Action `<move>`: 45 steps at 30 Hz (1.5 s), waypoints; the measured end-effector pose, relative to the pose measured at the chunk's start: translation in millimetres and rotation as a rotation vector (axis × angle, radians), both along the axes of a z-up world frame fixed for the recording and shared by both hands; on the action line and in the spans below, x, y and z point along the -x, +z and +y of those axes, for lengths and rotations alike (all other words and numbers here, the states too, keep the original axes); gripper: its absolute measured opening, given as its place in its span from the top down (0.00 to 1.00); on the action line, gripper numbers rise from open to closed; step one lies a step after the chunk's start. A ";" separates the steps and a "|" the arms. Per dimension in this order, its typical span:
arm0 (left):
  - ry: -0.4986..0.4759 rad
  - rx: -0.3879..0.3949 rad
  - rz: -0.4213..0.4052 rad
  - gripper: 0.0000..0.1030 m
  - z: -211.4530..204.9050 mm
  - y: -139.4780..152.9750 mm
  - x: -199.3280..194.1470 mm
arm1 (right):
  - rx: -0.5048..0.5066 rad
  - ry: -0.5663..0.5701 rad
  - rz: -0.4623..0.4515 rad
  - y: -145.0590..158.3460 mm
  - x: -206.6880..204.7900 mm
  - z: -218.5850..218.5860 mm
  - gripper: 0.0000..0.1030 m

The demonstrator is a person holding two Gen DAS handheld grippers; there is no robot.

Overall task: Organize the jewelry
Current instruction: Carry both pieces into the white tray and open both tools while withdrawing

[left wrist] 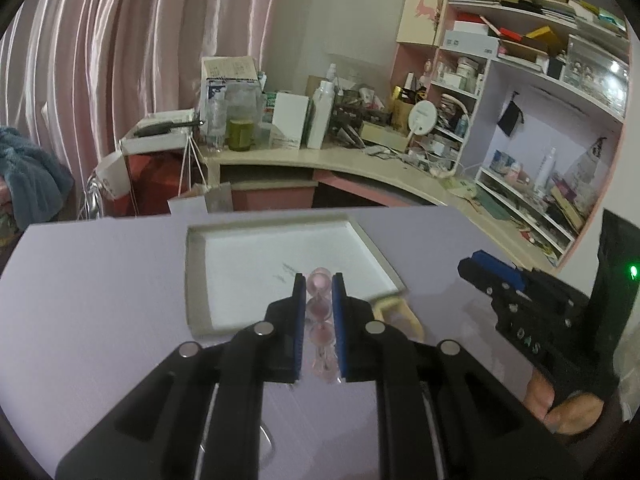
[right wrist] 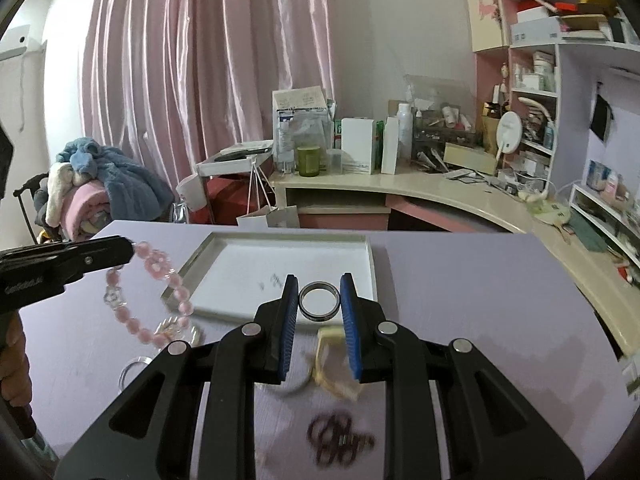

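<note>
Left hand-held gripper (left wrist: 317,280): blue pads pinched narrow on a pink bead bracelet (left wrist: 319,322), beads stacked in a line betw. the pads in the left wrist view. From the right wrist view the same left hand-held gripper (right wrist: 128,250) comes in from 9 o'clock, and the pink bead bracelet (right wrist: 150,300) hangs as a loop from its tip, clear of the desk (right wrist: 460,280), w/ a clear flower-shaped bead on the loop's 9 o'clock side. Loop's far side overlaps the near-left corner of the tray in that view; touching or not, can't tell.

Right hand-held gripper (right wrist: 320,300): pads closed partway, clamped on a dark metal ring (right wrist: 319,302) at its 3 and 9 o'clock sides, ring held face-on, over the tray's near edge. In the left wrist view the right hand-held gripper (left wrist: 466,266) shows side-on at 3 o'clock; its grip can't be read from there.

White tray (right wrist: 372,264) lies flat on the lilac desk, at 12 o'clock from both tools, bare apart from faint grey marks on its floor.

Below the right tool, on the desk: a yellowish bangle (right wrist: 334,360), blurred, at 6 o'clock from the ring; dark brown linked rings (right wrist: 340,438) further toward 6 o'clock, also blurred; a clear ring (right wrist: 134,370) at 8 o'clock.
</note>
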State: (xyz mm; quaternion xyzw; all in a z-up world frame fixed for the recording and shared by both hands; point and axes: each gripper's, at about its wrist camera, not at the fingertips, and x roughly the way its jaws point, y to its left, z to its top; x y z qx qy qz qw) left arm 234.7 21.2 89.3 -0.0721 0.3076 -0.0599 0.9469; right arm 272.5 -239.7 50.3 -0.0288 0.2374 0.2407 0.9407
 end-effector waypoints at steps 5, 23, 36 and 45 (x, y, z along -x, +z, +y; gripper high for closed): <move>0.017 0.005 0.005 0.87 21.3 5.7 -45.1 | 0.014 0.045 0.108 -4.2 -73.0 29.4 0.78; 0.050 0.001 0.109 0.87 61.4 -43.5 -150.4 | 0.086 0.012 0.407 -73.7 -207.2 74.5 0.50; 0.079 0.005 0.141 0.86 62.3 -62.6 -173.4 | 0.064 0.008 0.336 -62.4 -194.5 44.6 0.47; 0.146 -0.011 0.046 0.38 78.3 -32.1 -121.6 | 0.002 0.034 0.260 -36.6 -137.8 16.0 0.47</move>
